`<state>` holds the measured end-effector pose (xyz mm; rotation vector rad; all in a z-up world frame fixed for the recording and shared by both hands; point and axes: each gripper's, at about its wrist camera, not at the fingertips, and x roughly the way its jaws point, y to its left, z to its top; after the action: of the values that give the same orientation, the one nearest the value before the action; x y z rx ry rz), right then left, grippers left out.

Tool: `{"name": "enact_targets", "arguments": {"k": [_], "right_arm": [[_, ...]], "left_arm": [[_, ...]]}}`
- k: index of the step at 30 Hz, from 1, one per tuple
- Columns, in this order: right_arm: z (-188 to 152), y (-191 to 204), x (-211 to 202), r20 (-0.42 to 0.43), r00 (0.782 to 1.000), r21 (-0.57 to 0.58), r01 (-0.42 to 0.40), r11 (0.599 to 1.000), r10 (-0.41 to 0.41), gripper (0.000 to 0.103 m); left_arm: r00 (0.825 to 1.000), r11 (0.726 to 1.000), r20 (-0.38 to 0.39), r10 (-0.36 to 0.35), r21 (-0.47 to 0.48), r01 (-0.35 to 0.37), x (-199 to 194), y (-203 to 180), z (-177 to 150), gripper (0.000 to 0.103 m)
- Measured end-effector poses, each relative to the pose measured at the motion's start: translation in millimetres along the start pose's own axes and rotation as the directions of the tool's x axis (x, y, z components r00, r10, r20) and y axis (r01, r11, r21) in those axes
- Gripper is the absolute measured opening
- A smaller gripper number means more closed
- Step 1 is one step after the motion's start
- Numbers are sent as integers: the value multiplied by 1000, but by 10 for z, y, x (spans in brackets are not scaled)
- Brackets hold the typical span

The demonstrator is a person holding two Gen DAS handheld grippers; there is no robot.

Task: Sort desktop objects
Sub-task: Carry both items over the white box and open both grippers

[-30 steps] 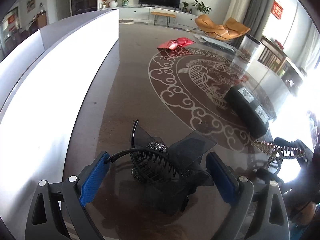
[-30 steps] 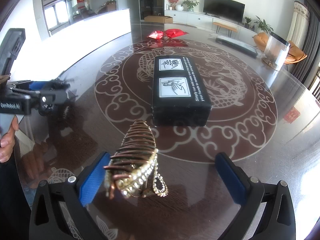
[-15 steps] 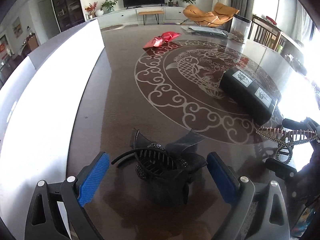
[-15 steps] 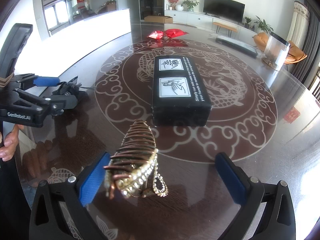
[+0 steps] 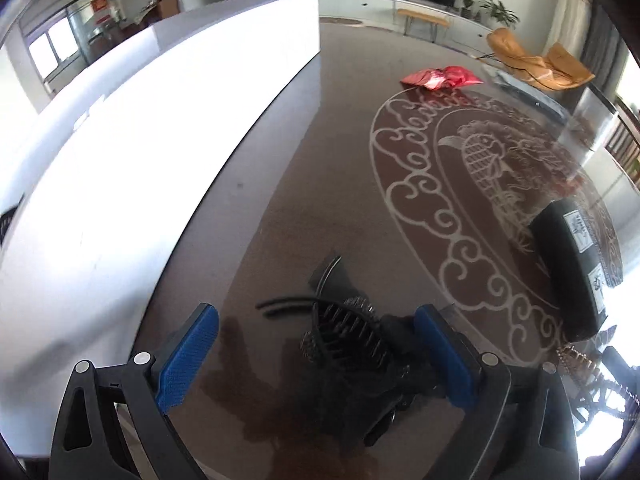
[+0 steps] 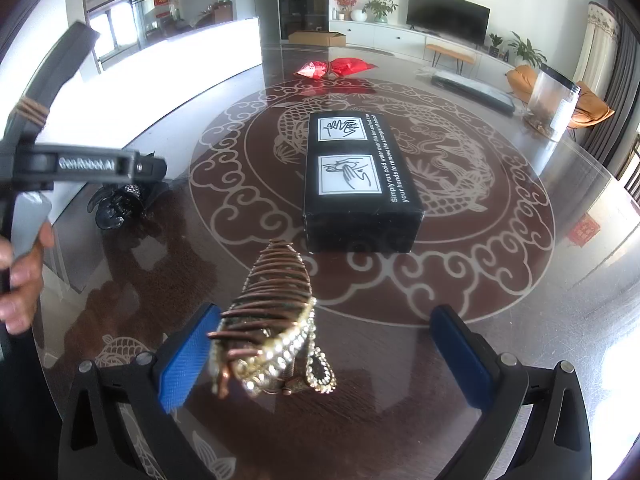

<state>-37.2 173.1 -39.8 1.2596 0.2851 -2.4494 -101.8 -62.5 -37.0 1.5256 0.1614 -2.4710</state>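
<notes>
A black hair clip (image 5: 344,340) with a dark bow and small rhinestones lies on the glass table. My left gripper (image 5: 316,356) stands open around it, with the clip nearer the right pad (image 5: 444,356). In the right wrist view the same black hair clip (image 6: 124,204) sits just below the left gripper (image 6: 96,164). A bronze claw clip (image 6: 272,320) trimmed with rhinestones lies between the fingers of my open right gripper (image 6: 322,360), close against the left pad (image 6: 184,356). I cannot tell whether it touches the pad.
A black box (image 6: 356,184) with white labels lies on the table's dragon pattern, just beyond the bronze clip. Red packets (image 6: 336,67) sit far back, a clear container (image 6: 552,100) at the far right. A person's hand (image 6: 20,276) holds the left gripper. A white counter (image 5: 140,140) runs along the left.
The left gripper has turned left and drawn closer over the black clip, which now sits nearer its right pad. The right gripper and the bronze clip have not moved.
</notes>
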Motion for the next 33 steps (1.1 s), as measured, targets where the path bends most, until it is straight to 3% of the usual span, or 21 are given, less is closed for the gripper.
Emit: {"name": "enact_targets", "arguments": {"k": [3, 4, 5, 6, 7, 10, 12, 14, 17, 23, 25, 26, 27, 33], "right_arm": [[1, -1, 0, 0, 1000, 0, -1, 1000, 1, 103], [4, -1, 1, 0, 1000, 0, -1, 1000, 1, 103], [2, 0, 2, 0, 1000, 0, 0, 1000, 0, 103], [1, 0, 1, 0, 1000, 0, -1, 1000, 1, 103], [1, -1, 1, 0, 1000, 1, -2, 1000, 2, 103], [-1, -63, -27, 16, 999, 27, -40, 999, 40, 103], [-37, -193, -105, 53, 990, 81, -137, 987, 133, 103], [-91, -323, -183, 67, 983, 143, -178, 974, 170, 103], [-175, -399, -255, 57, 982, 178, -187, 966, 180, 103], [-78, -100, -276, 80, 984, 101, -166, 981, 159, 103], [-18, 4, -214, 66, 989, 56, -132, 990, 129, 83], [2, 30, -152, 29, 992, 45, -122, 991, 121, 41], [3, 28, -169, 39, 994, 48, -107, 993, 105, 26], [17, -2, -518, 73, 991, 67, -118, 991, 113, 25]], "left_arm": [[1000, 997, 19, -8, -78, 9, -11, 83, -68, 100], [999, 997, 37, -33, -65, 36, -23, 79, -67, 89], [995, 998, 77, -61, -29, 64, -69, 63, -67, 56], [992, 996, 86, -93, 22, 92, -94, 35, -66, 44], [991, 993, 81, -104, 60, 100, -114, 13, -73, 39], [973, 972, 73, -217, 108, 208, -189, 89, -168, 39], [969, 967, 87, -231, 130, 219, -308, 147, -270, 39], [963, 960, 100, -249, 155, 232, -439, 210, -367, 39], [959, 957, 113, -259, 162, 240, -582, 244, -457, 39], [953, 952, 93, -289, 138, 275, -618, 290, -547, 39], [949, 950, 101, -298, 134, 284, -662, 306, -523, 39], [947, 949, 109, -301, 134, 286, -701, 326, -511, 39], [945, 948, 120, -305, 133, 289, -762, 362, -498, 39], [915, 934, 190, -356, 52, 353, -1154, 773, -305, 39]]}}
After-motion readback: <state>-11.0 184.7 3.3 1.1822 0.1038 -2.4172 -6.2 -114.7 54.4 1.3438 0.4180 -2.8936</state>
